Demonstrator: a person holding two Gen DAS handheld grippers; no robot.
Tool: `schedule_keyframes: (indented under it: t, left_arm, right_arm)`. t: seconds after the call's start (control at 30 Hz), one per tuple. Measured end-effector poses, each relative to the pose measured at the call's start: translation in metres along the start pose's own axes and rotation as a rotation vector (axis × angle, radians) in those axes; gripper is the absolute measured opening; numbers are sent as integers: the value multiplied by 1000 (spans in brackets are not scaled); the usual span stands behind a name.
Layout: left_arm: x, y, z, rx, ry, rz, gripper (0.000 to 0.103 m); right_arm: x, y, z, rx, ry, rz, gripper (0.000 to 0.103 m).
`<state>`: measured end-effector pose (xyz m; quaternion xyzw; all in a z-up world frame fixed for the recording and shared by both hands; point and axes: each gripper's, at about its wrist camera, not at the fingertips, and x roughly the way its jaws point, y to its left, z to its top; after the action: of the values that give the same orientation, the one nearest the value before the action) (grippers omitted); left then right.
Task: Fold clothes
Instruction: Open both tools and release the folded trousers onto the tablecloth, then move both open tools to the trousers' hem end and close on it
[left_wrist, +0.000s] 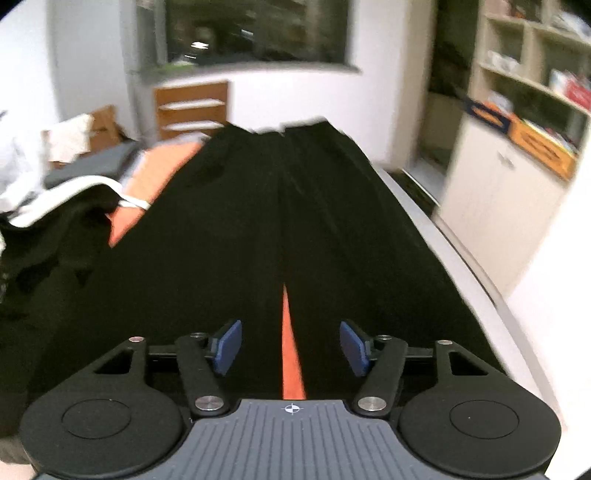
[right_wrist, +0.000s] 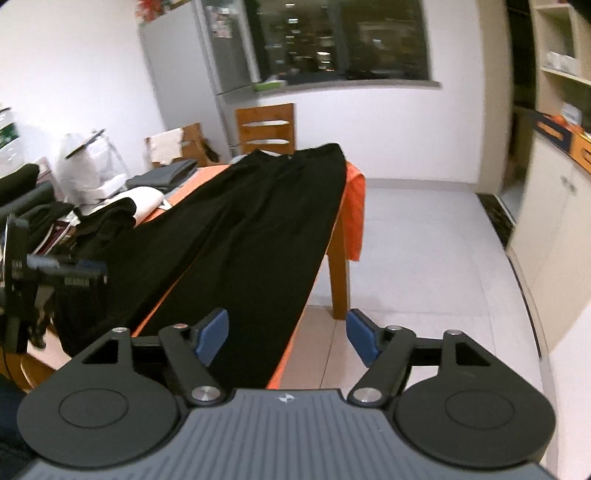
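- Black trousers (right_wrist: 236, 229): laid flat along the orange-covered table (right_wrist: 355, 206), long axis running straight away from both grippers, waistband at the far end, leg hems nearest.
- Left gripper (left_wrist: 291, 345): jaws apart, empty, poised directly above the near hems, astride the gap between the legs.
- Right gripper (right_wrist: 286, 338): jaws apart, empty, at the trousers' right edge, overhanging the floor.
- Judgement: left is nearer.
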<state>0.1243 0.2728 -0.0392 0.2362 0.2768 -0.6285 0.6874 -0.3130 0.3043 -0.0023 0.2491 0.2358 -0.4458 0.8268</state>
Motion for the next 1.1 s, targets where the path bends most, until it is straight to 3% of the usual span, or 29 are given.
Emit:
schedule_keyframes:
  t: [0.2,0.53,0.77,1.1]
  left_arm:
    - [-4,-33,29,-185,-82,146,69]
    - [-3,-95,50,-271,-128,290,83]
    - [31,-105,62,-347,-122,388,83]
    - [94,-73,107,-533,-138,557,84]
  right_arm:
    - [17,-88,53,-142,21,115,88]
    - [80,-191,143,-247,37,280,91]
    - [163,-219,223,-325,55,381,91]
    - [297,-220,367,-459,99,502,91]
